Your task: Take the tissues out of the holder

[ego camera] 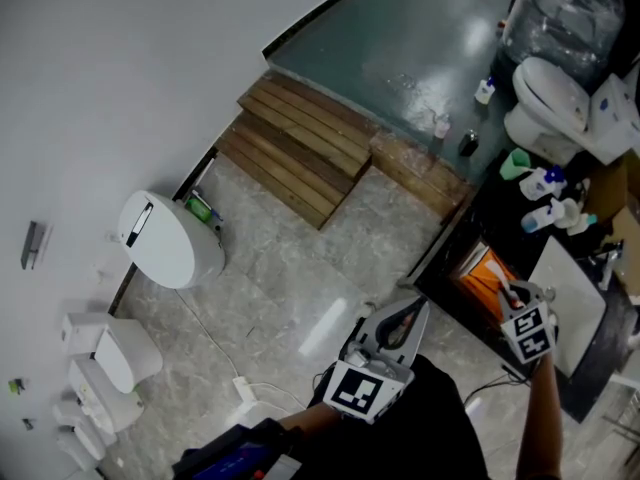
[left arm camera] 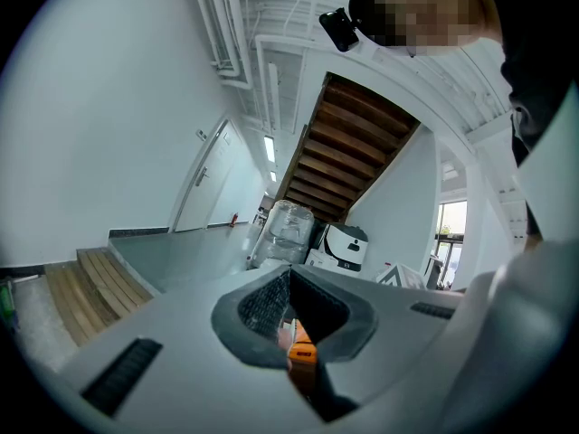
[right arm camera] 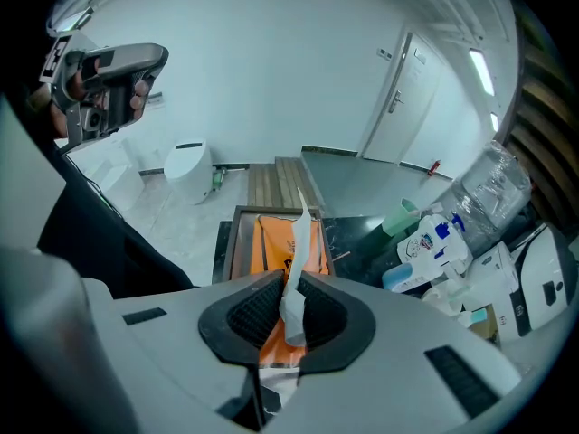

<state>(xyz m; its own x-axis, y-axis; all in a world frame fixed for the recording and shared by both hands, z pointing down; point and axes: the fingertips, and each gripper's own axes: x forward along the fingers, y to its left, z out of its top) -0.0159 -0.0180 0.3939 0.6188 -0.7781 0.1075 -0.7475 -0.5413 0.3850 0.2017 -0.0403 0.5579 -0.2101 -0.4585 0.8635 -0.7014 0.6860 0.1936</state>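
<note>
**Item: tissue** point(right arm camera: 297, 233). One white strip, pinched between the pads of the right gripper point(right arm camera: 293, 277), whose jaws stand closed on it. The strip runs forward from the jaws over the orange tissue pack point(right arm camera: 271, 242). Whether its far end is clear of the pack cannot be told.

**Holder** point(right arm camera: 228, 242). Dark brown open box with the orange pack inside it, set at the near edge of a black counter point(right arm camera: 357, 242).

**Left gripper** point(left arm camera: 289, 283). Jaws together and holding nothing; only a small orange piece shows low in the gap, nature unclear. In the head view it is held over the floor point(ego camera: 300, 268), well apart from the holder.

**Progress (judged).** Early: one tissue gripped and partly or wholly drawn, and the pack looks well filled, so most of the removal remains.

**Edges and room.**
- The holder's rim closes round the pack on all sides, so the only way out is upward.
- On the holder's right, white bottles point(right arm camera: 434, 242) and a green cup point(right arm camera: 404, 217) crowd the counter, leaving little room there.
- On its left the counter ends and open floor gives free space, as far as the wooden steps point(ego camera: 300, 143).
</note>
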